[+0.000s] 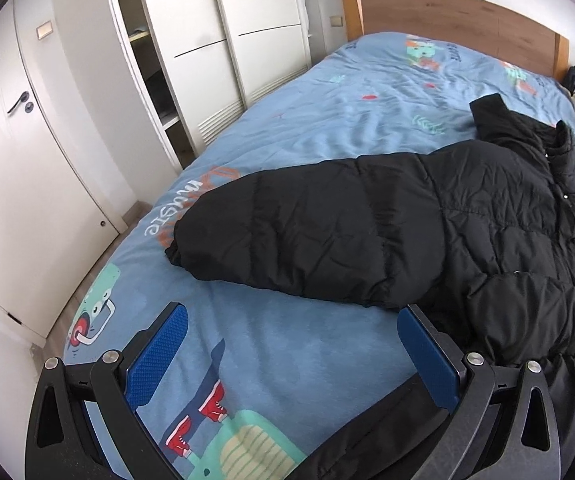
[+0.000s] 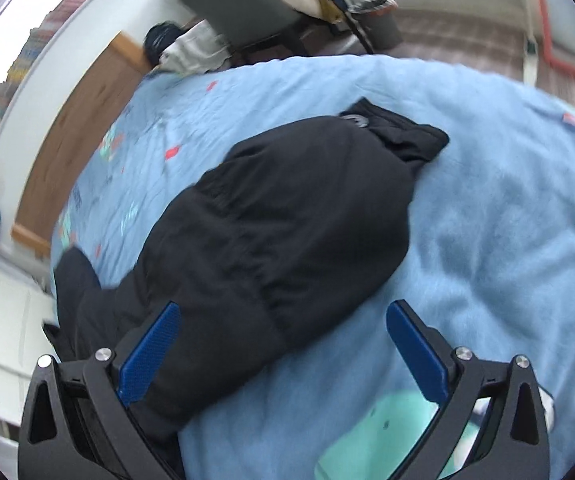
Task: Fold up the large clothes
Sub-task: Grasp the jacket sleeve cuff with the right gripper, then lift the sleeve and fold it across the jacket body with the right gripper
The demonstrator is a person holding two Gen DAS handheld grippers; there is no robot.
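bed [image 1: 287,120] holds black jacket [image 1: 467,232]; both tongs spread, empty.

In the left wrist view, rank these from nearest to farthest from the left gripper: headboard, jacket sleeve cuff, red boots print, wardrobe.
1. Red boots print: on the bedcover, between the open fingers of the left gripper.
2. Jacket sleeve cuff: ahead, mid-bed.
3. Wardrobe: beyond the bed's left side.
4. Headboard: far end of the bed.
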